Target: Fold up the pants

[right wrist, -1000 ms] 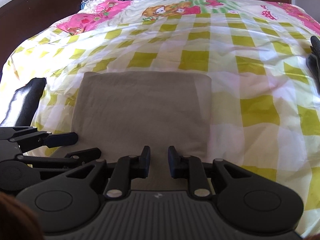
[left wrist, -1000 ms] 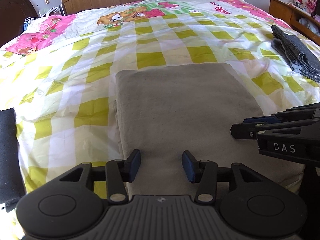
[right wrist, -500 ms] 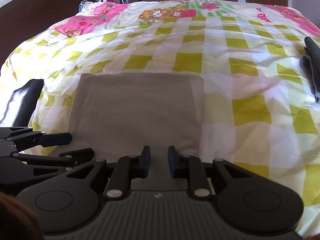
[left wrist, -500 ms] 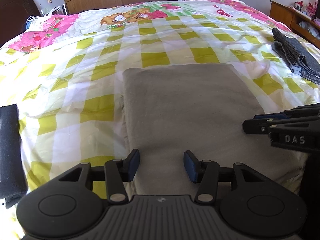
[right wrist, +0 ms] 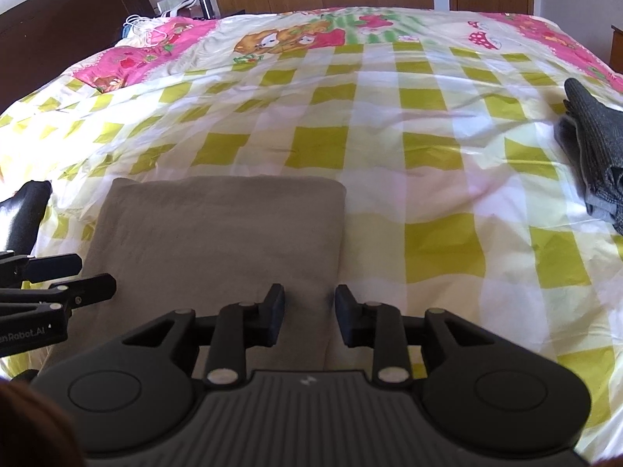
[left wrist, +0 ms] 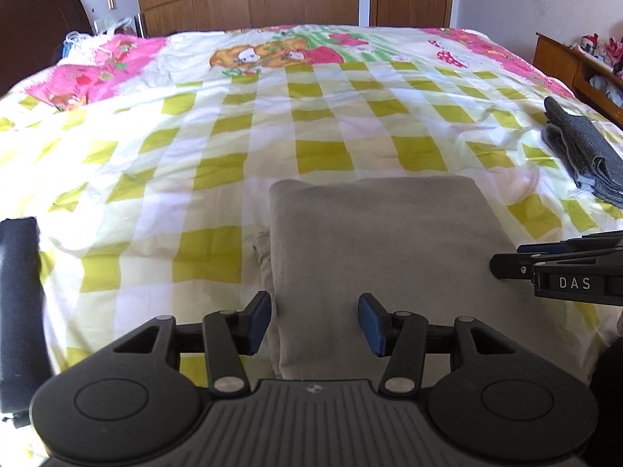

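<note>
With both the left gripper [left wrist: 314, 319] and the just-widened right gripper [right wrist: 309, 313] parted and empty, the folded grey pants [left wrist: 381, 257] at twelve o'clock could be rumpled if snagged.

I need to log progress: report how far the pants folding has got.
Done: the grey fabric pants lie as a flat folded rectangle on the yellow-checked bedsheet. In hand: nothing; left tool is open, and right tool, jaws just opening, is empty. Left: perhaps a final tidy; none looks needed.
</note>
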Motion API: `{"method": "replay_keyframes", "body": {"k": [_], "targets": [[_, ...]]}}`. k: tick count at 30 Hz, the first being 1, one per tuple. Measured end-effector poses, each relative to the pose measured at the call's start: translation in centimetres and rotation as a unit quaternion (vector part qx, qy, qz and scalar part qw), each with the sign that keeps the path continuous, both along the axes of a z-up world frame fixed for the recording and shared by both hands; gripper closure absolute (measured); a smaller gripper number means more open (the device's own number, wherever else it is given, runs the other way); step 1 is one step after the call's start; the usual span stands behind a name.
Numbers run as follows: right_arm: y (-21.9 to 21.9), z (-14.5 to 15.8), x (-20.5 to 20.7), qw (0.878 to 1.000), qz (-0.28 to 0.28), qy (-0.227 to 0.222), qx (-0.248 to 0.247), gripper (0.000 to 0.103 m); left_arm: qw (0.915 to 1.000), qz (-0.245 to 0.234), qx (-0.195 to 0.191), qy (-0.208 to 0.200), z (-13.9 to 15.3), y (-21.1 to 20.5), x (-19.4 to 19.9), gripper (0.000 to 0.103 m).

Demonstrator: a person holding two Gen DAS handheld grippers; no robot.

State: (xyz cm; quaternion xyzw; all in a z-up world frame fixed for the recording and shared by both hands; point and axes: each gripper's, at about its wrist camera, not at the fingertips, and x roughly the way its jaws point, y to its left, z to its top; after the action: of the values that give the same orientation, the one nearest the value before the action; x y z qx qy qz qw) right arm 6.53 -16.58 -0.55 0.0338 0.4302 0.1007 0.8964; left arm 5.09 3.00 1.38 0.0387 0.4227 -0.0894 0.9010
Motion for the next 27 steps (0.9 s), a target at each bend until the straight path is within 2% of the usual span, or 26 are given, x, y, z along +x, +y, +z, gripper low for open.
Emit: {"method": "replay_keyframes", "body": {"k": [3,8,14,22,27], "targets": [[0.4,-0.4,0.1,1.000,0.013,0.003,0.000,0.065,0.9998,0.001,-0.004,0.021,-1.3,0.1,0.5,0.040],[0.7,-1.1,0.4,1.000,0.026,0.006,0.004,0.058,0.9997,0.000,-0.008,0.022,-1.9,0.2,0.7,0.030],[0.4,-1.3,0.8,0.999,0.032,0.006,0.016,0.057,0.9994,0.009,-0.028,0.020,-1.6,1.3,0.8,0.030],[-0.8,-1.4,0.1,0.999,0.032,0.003,0.043,0.056,0.9994,0.015,-0.028,0.012,-1.4,1.9,-0.2,0.028],[-1.0,-1.4,0.0,0.998,0.033,0.004,0.044,0.056,0.9994,0.002,-0.026,0.023,-2.0,1.5,0.6,0.027]]}}
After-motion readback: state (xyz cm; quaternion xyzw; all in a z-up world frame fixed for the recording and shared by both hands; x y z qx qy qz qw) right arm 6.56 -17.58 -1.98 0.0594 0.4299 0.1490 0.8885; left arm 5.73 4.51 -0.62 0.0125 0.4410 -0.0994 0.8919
